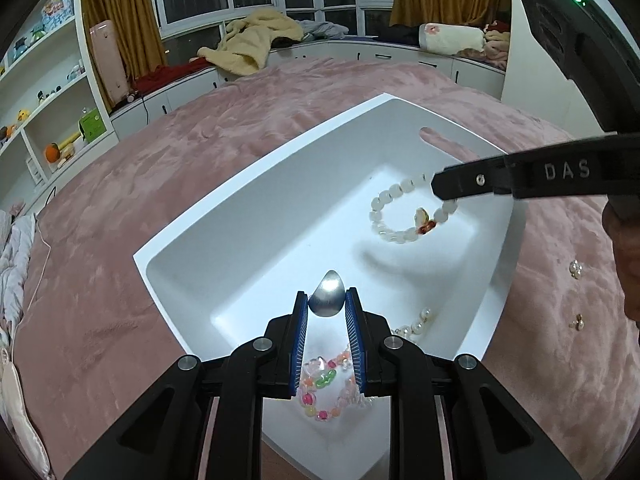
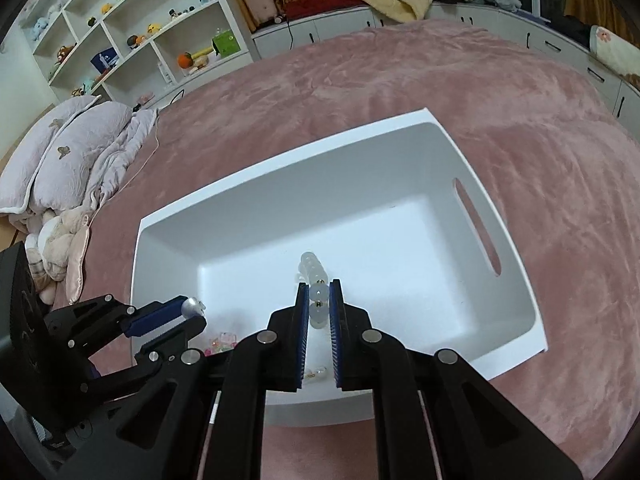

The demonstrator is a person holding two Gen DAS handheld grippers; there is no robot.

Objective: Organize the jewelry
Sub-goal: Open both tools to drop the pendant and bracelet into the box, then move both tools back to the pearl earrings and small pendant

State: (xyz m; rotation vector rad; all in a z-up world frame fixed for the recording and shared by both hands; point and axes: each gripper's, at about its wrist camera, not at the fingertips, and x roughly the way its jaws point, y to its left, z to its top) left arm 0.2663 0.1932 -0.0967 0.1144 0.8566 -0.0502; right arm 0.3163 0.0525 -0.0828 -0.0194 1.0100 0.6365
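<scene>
Partway — left gripper [image 1: 327, 300] clamps silver teardrop piece [image 1: 327, 295], right gripper [image 2: 319, 304] clamps white bead bracelet [image 1: 404, 216] over white bin [image 1: 256, 184]; colourful bracelet [image 1: 324, 388], pearls [image 1: 416, 322] already inside — two earrings [image 1: 576, 296] left on bed [image 1: 120, 200].

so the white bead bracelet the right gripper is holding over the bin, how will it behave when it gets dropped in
The white bead bracelet hangs as a loose loop from the right gripper, so it probably flops and collapses on landing. Its round, glossy beads may skid a little on the smooth white bin, but being strung together, they are unlikely to roll far.

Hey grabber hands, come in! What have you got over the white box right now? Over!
Left gripper shut on silver teardrop piece. Right gripper shut on white bead bracelet. Both above white bin. Nothing blocking.
</scene>
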